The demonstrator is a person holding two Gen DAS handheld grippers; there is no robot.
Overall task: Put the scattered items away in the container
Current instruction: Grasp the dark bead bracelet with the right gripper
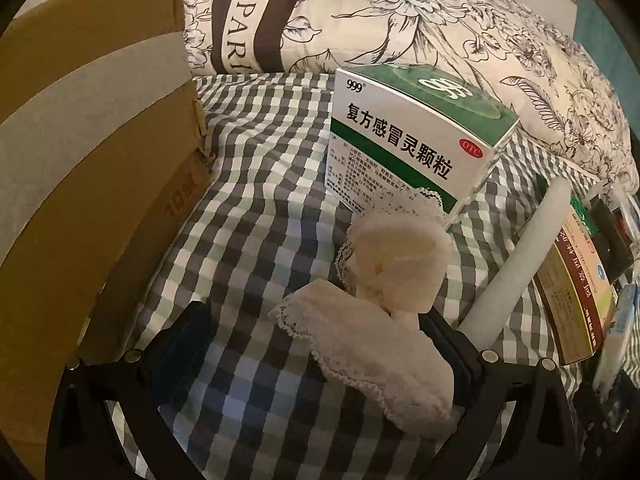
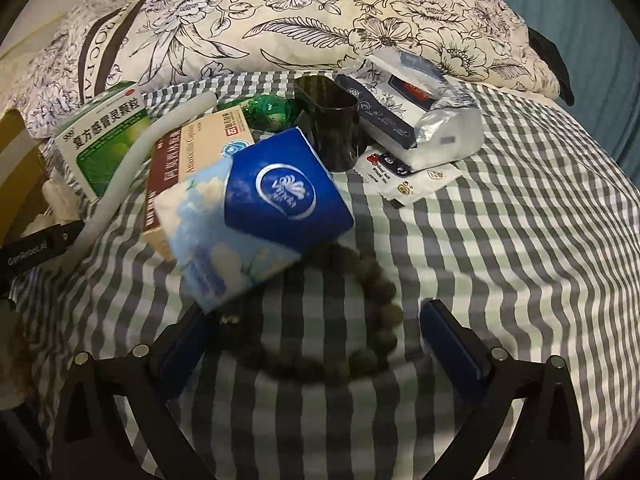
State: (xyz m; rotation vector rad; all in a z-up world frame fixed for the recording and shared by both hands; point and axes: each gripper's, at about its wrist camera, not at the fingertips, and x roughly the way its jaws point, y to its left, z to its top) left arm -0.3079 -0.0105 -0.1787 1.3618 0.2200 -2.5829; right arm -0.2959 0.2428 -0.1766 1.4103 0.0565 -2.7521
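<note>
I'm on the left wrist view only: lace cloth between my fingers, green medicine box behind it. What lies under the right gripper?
Observer: A dark bead bracelet lies on the checked sheet between the open right gripper fingers.
Operator: Anything touching it?
Observer: A blue tissue pack overlaps its far side.
Operator: What's beyond that pack?
Observer: A dark cup, with a green bottle beside it.
Operator: Does that view show my gripper?
Observer: Only a black part at the left edge; its fingers are out of frame.
</note>
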